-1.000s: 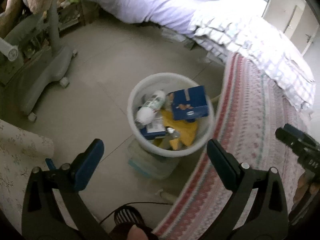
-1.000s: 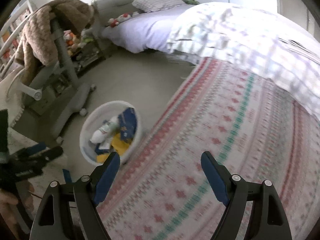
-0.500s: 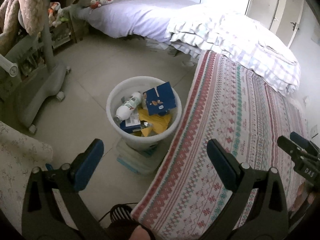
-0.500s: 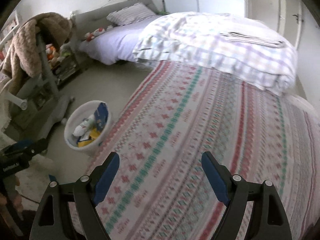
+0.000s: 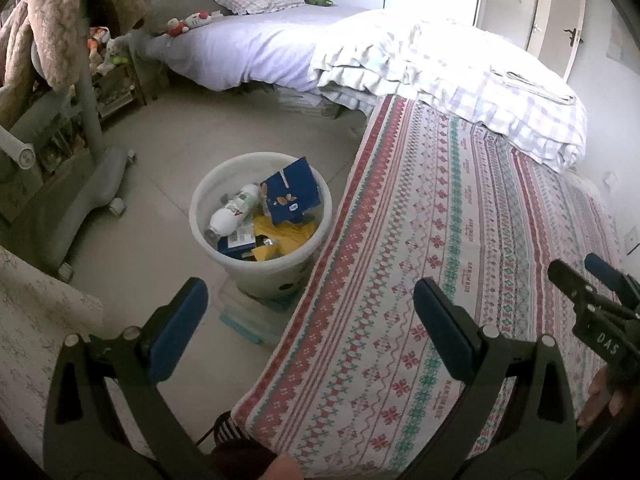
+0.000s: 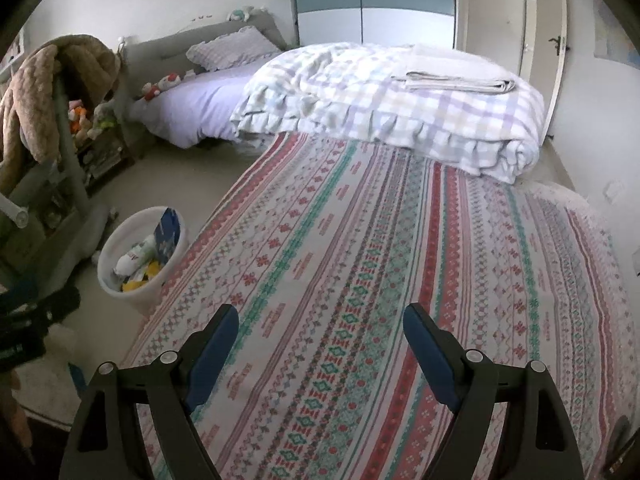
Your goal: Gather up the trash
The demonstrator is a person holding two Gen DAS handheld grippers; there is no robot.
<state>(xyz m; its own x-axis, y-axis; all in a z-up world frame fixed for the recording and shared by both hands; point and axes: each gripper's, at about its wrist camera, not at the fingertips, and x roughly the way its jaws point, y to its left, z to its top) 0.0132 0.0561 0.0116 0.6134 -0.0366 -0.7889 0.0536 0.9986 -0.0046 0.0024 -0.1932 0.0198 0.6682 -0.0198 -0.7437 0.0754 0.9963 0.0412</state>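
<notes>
A white round trash bin (image 5: 208, 196) stands on the floor beside the patterned bed; it also shows in the right wrist view (image 6: 108, 248). It holds a blue carton (image 5: 294, 192), a white bottle (image 5: 234, 214), yellow wrapping (image 5: 288, 236) and other scraps. My left gripper (image 5: 310, 316) is open and empty, held above the floor and the bed's edge, back from the bin. My right gripper (image 6: 320, 336) is open and empty above the patterned bedspread (image 6: 380, 260). The right gripper also shows at the right edge of the left wrist view (image 5: 592, 284).
A grey chair base on wheels (image 5: 92, 184) draped with a brown blanket (image 5: 52, 20) stands left of the bin. A folded checked quilt (image 6: 400, 108) lies at the far end of the bedspread. A second bed with lilac sheet (image 5: 248, 48) is beyond. A flat plastic box (image 5: 248, 320) lies under the bin.
Both grippers have pulled up and back from the bin and tilted upward. The bin looks smaller and farther. Much more of the bedspread and room is in view.
</notes>
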